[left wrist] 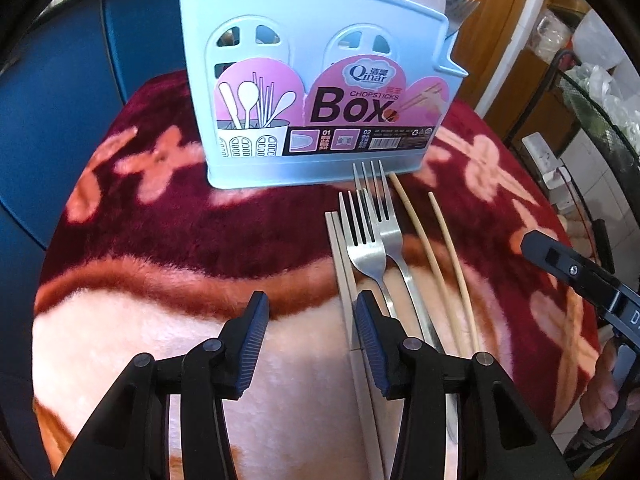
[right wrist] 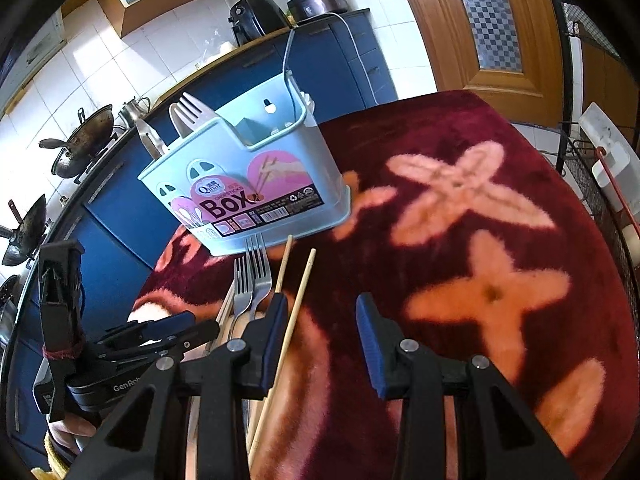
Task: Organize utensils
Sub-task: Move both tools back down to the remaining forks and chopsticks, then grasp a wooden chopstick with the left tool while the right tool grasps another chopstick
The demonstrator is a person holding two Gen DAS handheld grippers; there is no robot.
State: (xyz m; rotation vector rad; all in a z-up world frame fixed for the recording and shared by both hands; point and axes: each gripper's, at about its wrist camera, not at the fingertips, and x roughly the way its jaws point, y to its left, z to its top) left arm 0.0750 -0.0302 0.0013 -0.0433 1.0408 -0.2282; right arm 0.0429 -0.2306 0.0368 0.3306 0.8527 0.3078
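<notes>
A light blue chopsticks box (left wrist: 312, 92) stands on the red floral blanket (left wrist: 160, 240); it also shows in the right wrist view (right wrist: 256, 184), holding a pale fork and a metal utensil. Two steel forks (left wrist: 368, 236) lie in front of it, with pale flat chopsticks (left wrist: 340, 256) on their left and two thin bamboo chopsticks (left wrist: 440, 248) on their right. My left gripper (left wrist: 312, 312) is open and empty, above the blanket just left of the flat chopsticks. My right gripper (right wrist: 322, 316) is open and empty, its left finger over the bamboo chopsticks (right wrist: 300, 292), forks (right wrist: 252, 280) beyond.
A blue cabinet (right wrist: 320, 68) and a kitchen counter with woks (right wrist: 80, 140) lie behind the table. A wooden door (right wrist: 480, 20) is at the back right. A wire rack and power strip (left wrist: 552, 168) stand off the table's right edge.
</notes>
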